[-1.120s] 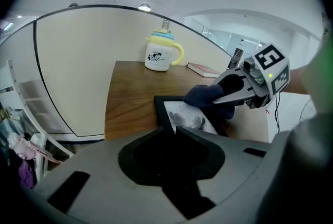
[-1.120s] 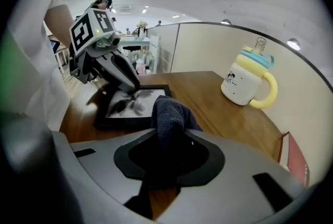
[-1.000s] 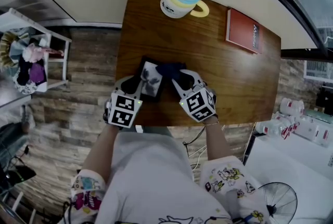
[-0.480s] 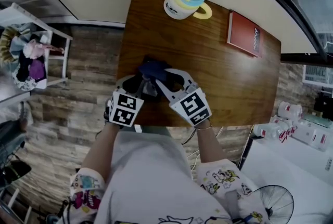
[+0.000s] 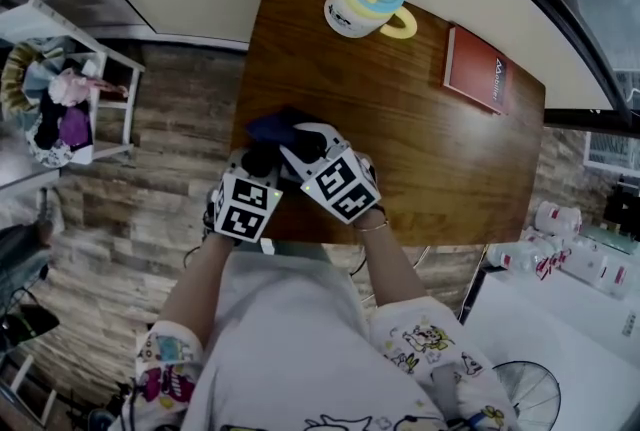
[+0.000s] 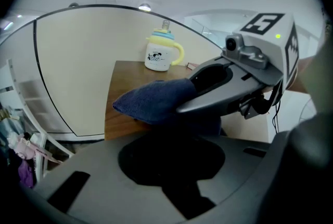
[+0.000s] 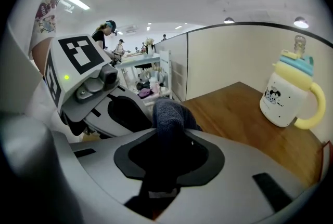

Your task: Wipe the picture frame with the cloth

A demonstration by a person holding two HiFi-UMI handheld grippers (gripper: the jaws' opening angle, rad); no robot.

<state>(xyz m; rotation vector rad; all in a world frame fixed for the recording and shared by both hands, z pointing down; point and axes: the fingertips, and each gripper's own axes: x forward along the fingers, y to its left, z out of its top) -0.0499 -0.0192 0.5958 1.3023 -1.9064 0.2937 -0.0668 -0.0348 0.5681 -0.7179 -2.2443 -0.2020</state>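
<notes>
The dark blue cloth (image 5: 270, 126) lies bunched near the table's left edge, and my right gripper (image 5: 292, 141) is shut on it. In the right gripper view the cloth (image 7: 167, 114) rises from between the jaws. My left gripper (image 5: 262, 157) sits just beside it, shut on the black picture frame (image 6: 171, 140), which shows only as a dark slab between its jaws. From the head view the frame is hidden under the cloth and both grippers. The left gripper view has the cloth (image 6: 153, 99) pressed down by the right gripper (image 6: 229, 88), directly above the left jaws.
A white and yellow sippy cup (image 5: 362, 1) stands at the far edge of the wooden table (image 5: 420, 149). A red book (image 5: 477, 69) lies at the far right. A white shelf with toys (image 5: 60, 89) stands on the floor to the left. Both grippers work near the table's front left corner.
My right gripper has swept the cloth leftward across the picture frame, so the photo that showed before is now covered. The left gripper has stayed put.
</notes>
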